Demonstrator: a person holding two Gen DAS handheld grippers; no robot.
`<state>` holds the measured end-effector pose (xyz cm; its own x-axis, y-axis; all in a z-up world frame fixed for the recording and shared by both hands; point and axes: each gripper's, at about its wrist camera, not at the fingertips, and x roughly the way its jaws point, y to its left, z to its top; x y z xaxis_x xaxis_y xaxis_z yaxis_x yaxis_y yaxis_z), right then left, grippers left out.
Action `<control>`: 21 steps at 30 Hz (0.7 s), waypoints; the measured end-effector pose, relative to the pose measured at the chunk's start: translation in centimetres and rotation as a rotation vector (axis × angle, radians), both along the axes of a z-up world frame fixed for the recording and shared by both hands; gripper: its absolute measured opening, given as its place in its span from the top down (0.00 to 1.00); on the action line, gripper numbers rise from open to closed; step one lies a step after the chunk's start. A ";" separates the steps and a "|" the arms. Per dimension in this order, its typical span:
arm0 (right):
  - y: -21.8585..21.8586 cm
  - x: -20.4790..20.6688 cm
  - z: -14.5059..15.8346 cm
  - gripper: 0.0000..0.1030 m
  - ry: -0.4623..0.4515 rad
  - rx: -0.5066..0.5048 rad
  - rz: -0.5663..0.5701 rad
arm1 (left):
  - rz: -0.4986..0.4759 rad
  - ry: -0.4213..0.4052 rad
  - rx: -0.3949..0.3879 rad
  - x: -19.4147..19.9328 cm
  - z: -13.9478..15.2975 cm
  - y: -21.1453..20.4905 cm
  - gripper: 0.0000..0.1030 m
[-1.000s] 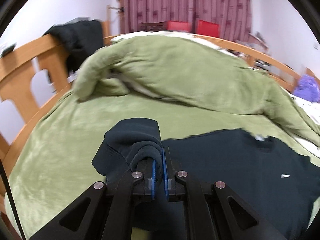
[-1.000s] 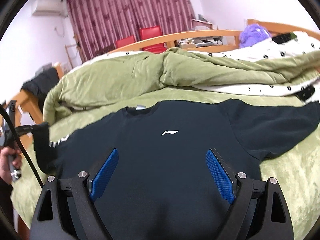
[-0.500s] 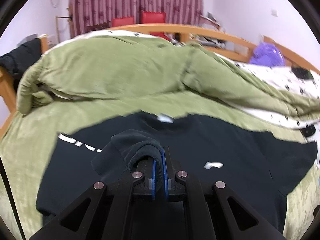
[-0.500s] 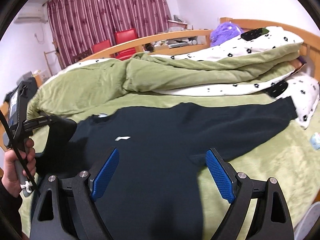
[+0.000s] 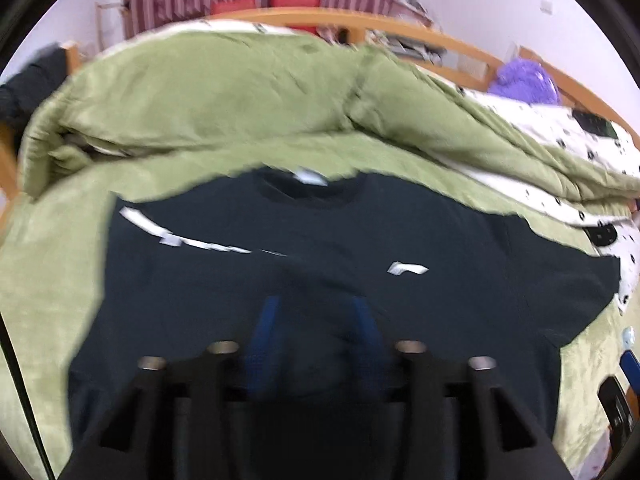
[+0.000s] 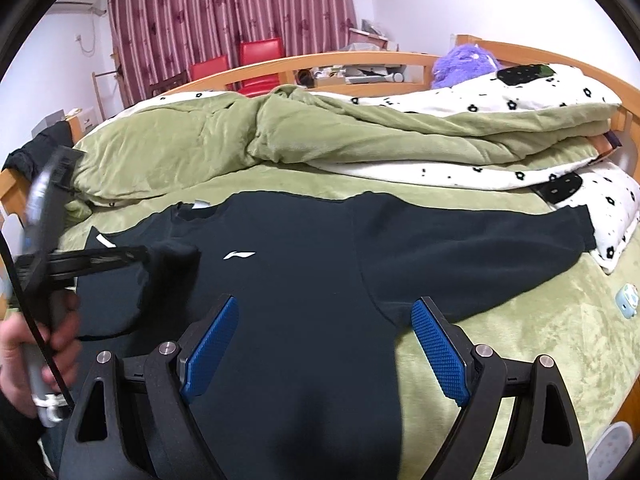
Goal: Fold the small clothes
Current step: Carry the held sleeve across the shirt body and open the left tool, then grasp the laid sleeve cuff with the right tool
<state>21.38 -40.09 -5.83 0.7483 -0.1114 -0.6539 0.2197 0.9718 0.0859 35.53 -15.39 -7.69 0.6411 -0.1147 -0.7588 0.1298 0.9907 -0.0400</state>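
Your left gripper [image 5: 316, 332], jaws spread, has one sleeve [image 6: 168, 264] folded inward at 9 o'clock; your right gripper [image 6: 324, 344], jaws spread, faces the unfolded sleeve [image 6: 480, 240] of the black sweatshirt [image 6: 296, 280] at 2 o'clock.

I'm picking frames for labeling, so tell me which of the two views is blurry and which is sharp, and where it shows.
Left wrist view: motion-blurred; the blue pads and the white logo on the dark sweatshirt smear. Right wrist view: sharp; pad texture and logo are crisp, only the left gripper at the edge blurs. Both bend the bed rail.
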 end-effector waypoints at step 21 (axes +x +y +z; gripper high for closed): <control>11.7 2.2 -2.3 0.53 0.031 -0.085 0.184 | 0.249 -0.120 0.078 -5.9 0.2 19.9 0.34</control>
<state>23.59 -28.41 -8.14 0.7407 -0.0304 -0.6711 0.0388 0.9992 -0.0024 29.66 4.55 -7.47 0.7277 0.1128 -0.6765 -0.1184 0.9922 0.0382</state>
